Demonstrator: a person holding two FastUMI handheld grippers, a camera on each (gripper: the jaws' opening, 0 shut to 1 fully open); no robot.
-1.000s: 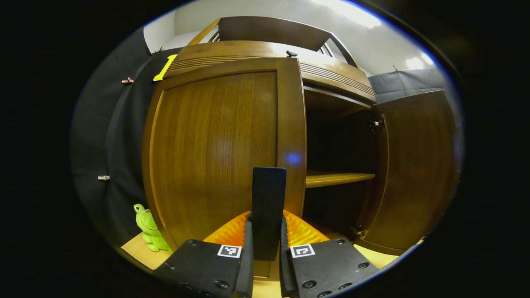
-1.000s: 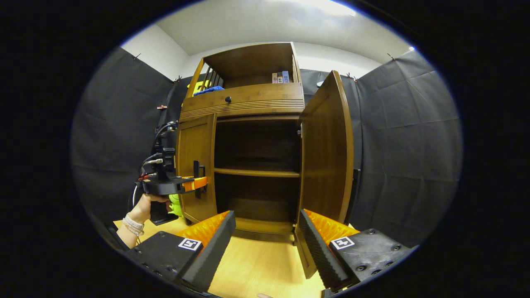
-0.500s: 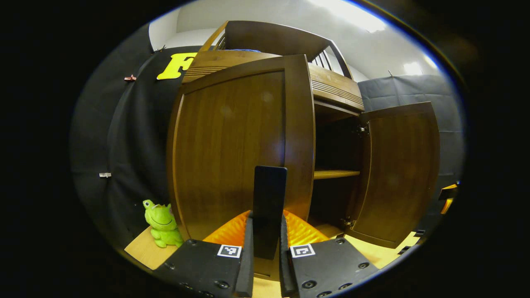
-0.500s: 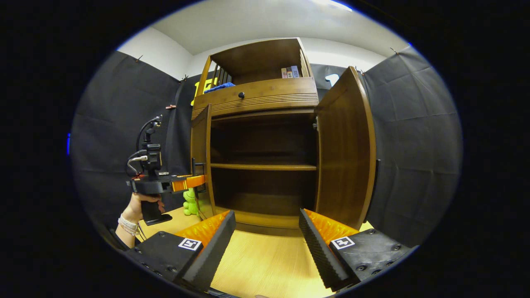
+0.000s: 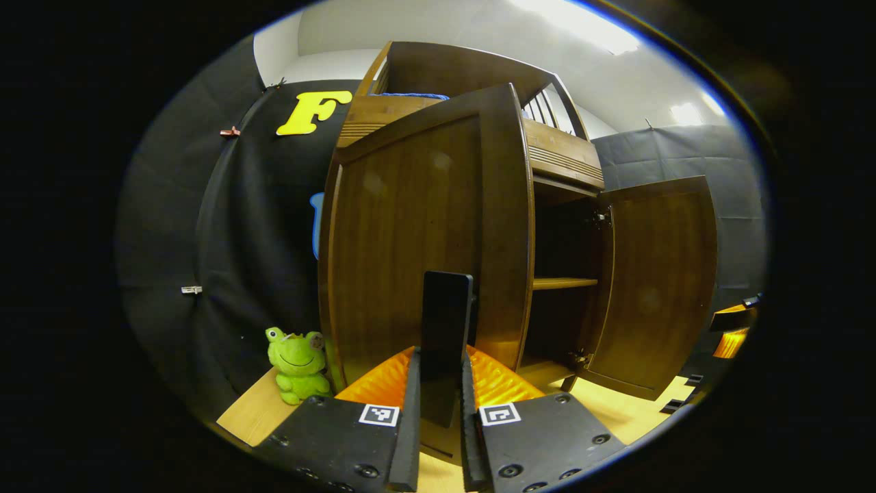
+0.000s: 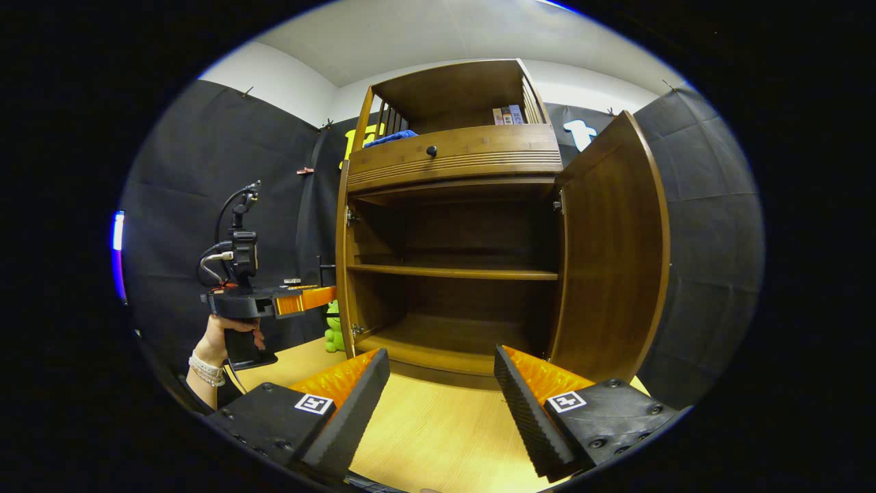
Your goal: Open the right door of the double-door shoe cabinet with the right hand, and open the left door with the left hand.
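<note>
The wooden shoe cabinet point(image 6: 452, 157) stands with both doors swung out. In the left gripper view, my left gripper point(image 5: 440, 363) is shut on the dark upright handle point(image 5: 446, 308) at the free edge of the left door point(image 5: 410, 233). That door appears edge-on in the right gripper view point(image 6: 340, 260), with the left gripper point(image 6: 328, 298) at it, held by a hand point(image 6: 219, 335). The right door point(image 6: 609, 253) stands wide open, also seen as the right door point(image 5: 657, 287). My right gripper point(image 6: 441, 356) is open and holds nothing, low in front of the cabinet and apart from both doors.
A bare shelf point(image 6: 452, 272) crosses the dark inside. A green frog toy point(image 5: 295, 356) sits by the cabinet's left foot. Above are a drawer with a knob point(image 6: 431, 150), a blue cloth point(image 6: 390, 137) and books point(image 6: 508, 115). The light wooden floor point(image 6: 438, 438) spreads in front.
The left door has swung much further open with my left gripper shut on its handle. The right gripper stays open and the cabinet has shifted rightward in its view.
</note>
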